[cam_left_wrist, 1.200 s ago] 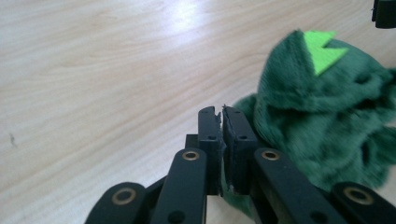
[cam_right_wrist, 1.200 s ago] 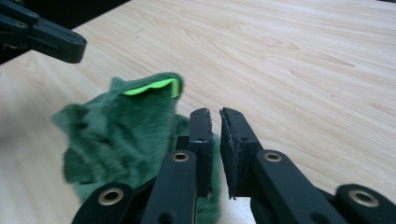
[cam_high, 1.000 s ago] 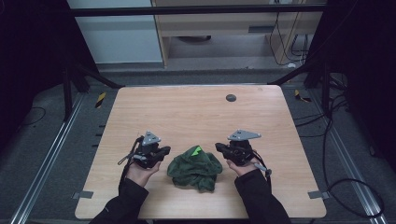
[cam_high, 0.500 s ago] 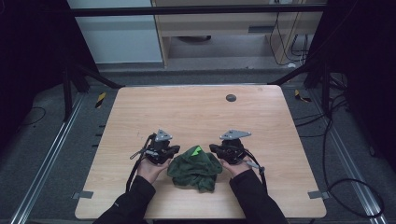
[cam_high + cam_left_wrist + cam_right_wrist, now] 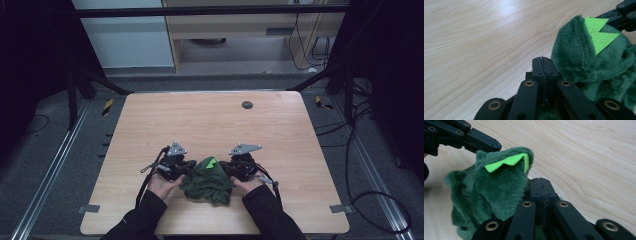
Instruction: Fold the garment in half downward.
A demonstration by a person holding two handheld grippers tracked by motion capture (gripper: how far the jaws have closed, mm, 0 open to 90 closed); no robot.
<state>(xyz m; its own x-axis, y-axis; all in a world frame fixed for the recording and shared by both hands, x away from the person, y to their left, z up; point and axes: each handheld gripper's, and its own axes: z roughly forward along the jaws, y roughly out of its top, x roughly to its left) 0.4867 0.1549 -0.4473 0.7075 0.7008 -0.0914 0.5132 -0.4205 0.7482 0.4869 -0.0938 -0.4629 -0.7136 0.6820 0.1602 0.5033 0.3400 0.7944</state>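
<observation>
A crumpled dark green plush cloth (image 5: 209, 179) with a bright green patch (image 5: 211, 161) lies near the table's front edge. My left gripper (image 5: 188, 168) presses against its left side and my right gripper (image 5: 228, 168) against its right side. In the left gripper view the jaws (image 5: 542, 62) are shut flush, with the cloth (image 5: 599, 67) bulging just to their right. In the right gripper view the jaws (image 5: 540, 183) are shut too, and the cloth (image 5: 499, 190) rises just to their left. Nothing shows pinched between either pair of tips.
The wooden table (image 5: 210, 120) has a small dark round disc (image 5: 247, 104) near its far edge. Grey tape marks sit at the front corners (image 5: 85, 208). Metal rails and cables run along the floor on both sides.
Both grippers have moved inward from either side, and now touch the green cloth. The cloth looks bunched a little taller between them.
</observation>
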